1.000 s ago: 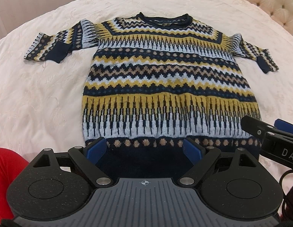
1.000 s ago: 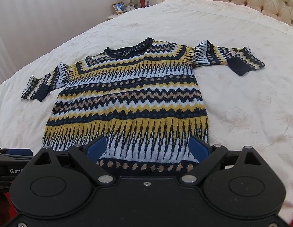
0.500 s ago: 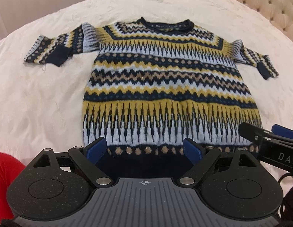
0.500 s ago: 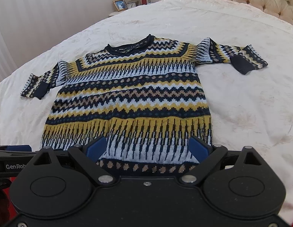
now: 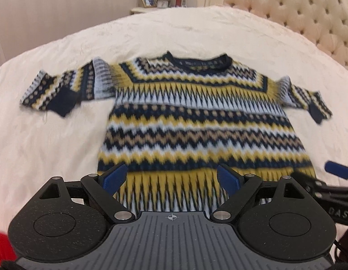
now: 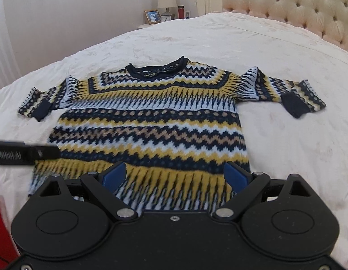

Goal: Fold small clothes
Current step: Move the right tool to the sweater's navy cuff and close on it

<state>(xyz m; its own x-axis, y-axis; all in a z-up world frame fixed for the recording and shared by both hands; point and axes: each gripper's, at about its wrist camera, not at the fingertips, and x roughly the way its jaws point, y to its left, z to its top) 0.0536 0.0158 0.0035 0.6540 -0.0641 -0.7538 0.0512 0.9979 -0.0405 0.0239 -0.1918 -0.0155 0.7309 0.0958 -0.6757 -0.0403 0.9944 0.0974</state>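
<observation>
A small knitted sweater (image 5: 196,121) banded in navy, mustard, tan and pale blue zigzags lies flat, front up, on the cream bedspread (image 6: 286,135), neckline toward the far side, both short sleeves spread out to the sides with cuffs turned back. The left gripper (image 5: 171,177) hangs over the lower hem area, jaws released and wide, blue pads apart with only fabric below them, nothing pinched. The right gripper (image 6: 174,176) sits just beside it over the same hem band, jaws likewise spread and empty. A tufted cream headboard (image 6: 297,11) stands at right; a nightstand (image 5: 147,10) with a framed photo waits beyond.
</observation>
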